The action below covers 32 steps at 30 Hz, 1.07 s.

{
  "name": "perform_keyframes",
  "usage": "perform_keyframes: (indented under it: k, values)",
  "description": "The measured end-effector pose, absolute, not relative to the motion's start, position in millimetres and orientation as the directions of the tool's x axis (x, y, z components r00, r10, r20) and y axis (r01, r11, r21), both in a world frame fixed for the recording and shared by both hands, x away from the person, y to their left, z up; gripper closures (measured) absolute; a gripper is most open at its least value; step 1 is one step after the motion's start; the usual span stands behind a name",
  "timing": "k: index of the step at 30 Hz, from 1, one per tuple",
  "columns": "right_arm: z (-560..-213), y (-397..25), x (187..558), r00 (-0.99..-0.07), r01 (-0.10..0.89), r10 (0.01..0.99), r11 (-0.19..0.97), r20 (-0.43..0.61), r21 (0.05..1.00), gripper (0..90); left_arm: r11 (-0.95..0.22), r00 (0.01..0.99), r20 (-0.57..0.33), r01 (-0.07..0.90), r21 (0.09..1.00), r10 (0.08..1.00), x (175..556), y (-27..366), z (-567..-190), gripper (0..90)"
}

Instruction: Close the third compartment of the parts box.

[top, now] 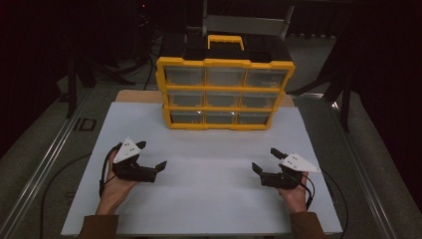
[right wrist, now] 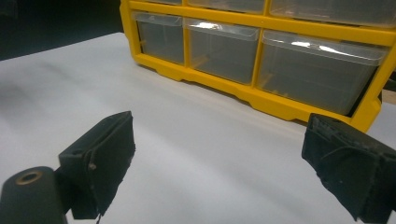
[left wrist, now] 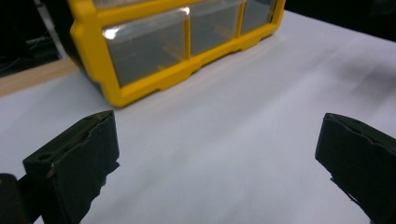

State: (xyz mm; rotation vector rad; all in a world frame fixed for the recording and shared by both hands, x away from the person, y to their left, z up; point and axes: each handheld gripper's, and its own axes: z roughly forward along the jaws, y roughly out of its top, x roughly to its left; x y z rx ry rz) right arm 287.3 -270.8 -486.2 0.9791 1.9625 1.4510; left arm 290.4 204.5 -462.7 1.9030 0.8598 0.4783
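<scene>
Left gripper (top: 152, 155) is sitting in the lower left of the high view, jaws spread wide and gripping nothing, the person's left hand (top: 115, 185) wrapped around it from below. In its own view the two black jaws are rising at the lower left and lower right corners with bare white board between them.

Right gripper (top: 265, 160) is mirroring it in the lower right of the high view, jaws also parted and carrying nothing, the right hand (top: 294, 195) cupping it. In its own view the jaws are framing bare board too.

Both are pointing inward and up the frame toward the yellow drawer cabinet (top: 226, 63), which is standing upright at the top centre of the high view, well apart from both grippers. Its clear drawers are showing three across and three rows deep, all looking closed. Its bottom row is filling the upper left of the left gripper view (left wrist: 140, 91) and the upper right of the right gripper view (right wrist: 261, 100).

Everything is resting on the white board (top: 209, 199), which is lying on a table.
</scene>
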Motion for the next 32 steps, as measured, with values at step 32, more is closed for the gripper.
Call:
perform_keyframes:
  k: [32]
  values:
    - [-485.8, -261.8, 273.8, -0.659, 0.225, 0.752, 0.219, -0.017, 0.949, 9.1, -0.202, 0.589, -0.046, 0.348, 0.915, 0.807, 255.5, 239.5, -490.2, 1.0]
